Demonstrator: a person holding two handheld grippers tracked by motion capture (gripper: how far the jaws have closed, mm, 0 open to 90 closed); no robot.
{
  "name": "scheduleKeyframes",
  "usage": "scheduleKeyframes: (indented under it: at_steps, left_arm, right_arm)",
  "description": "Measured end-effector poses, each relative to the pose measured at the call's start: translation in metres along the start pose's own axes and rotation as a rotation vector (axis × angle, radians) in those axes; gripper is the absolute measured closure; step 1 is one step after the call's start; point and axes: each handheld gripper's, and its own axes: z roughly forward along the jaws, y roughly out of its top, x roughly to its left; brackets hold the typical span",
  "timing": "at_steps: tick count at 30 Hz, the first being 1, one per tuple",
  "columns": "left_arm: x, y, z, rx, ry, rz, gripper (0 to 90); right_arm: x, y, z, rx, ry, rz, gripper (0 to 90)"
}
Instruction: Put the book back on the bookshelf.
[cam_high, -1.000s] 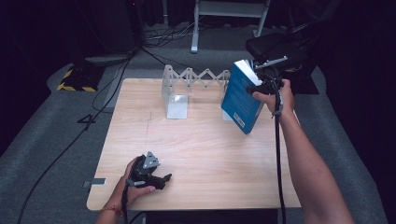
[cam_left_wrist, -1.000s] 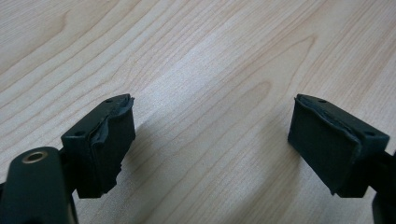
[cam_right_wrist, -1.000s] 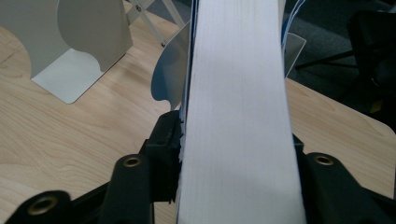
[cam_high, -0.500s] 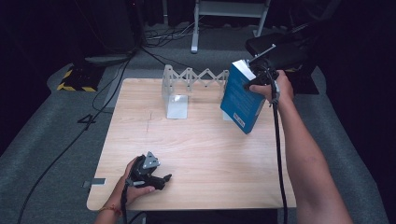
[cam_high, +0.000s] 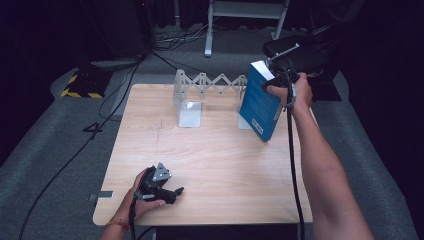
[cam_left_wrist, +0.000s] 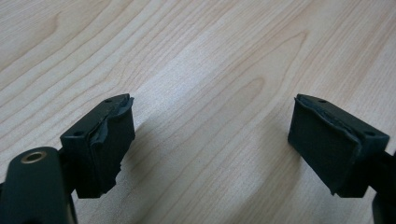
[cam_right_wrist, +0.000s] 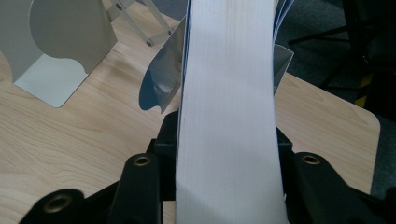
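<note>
Blue book gripped in right gripper fingers, tilted beside the rack, not yet shelved; left gripper fingers wide, empty.

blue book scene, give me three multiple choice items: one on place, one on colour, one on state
1. Where does the left gripper sit?
A. low on the wooden table, near its front edge
B. on the folding metal rack
C. on the floor

2. What colour is the cover of the book?
A. red
B. blue
C. green

3. How does the right gripper stand?
A. open and bare
B. closed on the book's page edge
C. closed on the rack

Key:
1 A, the high view shows it by the near edge.
2 B, the cover is blue.
3 B, the right gripper view shows both jaws against the white pages.
</note>
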Motion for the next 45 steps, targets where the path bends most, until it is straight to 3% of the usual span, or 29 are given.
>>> scheduleKeyframes:
  at_steps: [3,9,14,28,36,45]
  left_arm:
    - [0.0,0.0,0.0,0.003,-0.008,0.007,14.8]
    - [-0.001,-0.001,-0.001,0.002,-0.021,0.014,14.8]
    - [0.0,-0.001,-0.001,0.0,-0.027,0.016,14.5]
    - [-0.001,-0.001,0.0,0.001,-0.021,0.015,14.3]
    - [-0.002,-0.001,0.0,-0.002,-0.016,0.009,14.6]
    - [-0.002,0.0,0.0,-0.001,-0.014,0.014,14.7]
  right_arm:
    - [0.003,0.004,-0.003,-0.008,-0.027,0.022,60.5]
    - [0.006,-0.001,0.002,-0.091,-0.106,0.159,60.4]
    - [0.004,-0.011,0.011,-0.123,-0.093,0.201,60.4]
    - [0.007,-0.029,0.002,-0.13,-0.048,0.138,58.2]
    - [0.005,-0.041,-0.012,-0.124,-0.017,0.085,47.4]
    - [-0.005,-0.069,-0.02,-0.182,0.028,0.069,39.9]
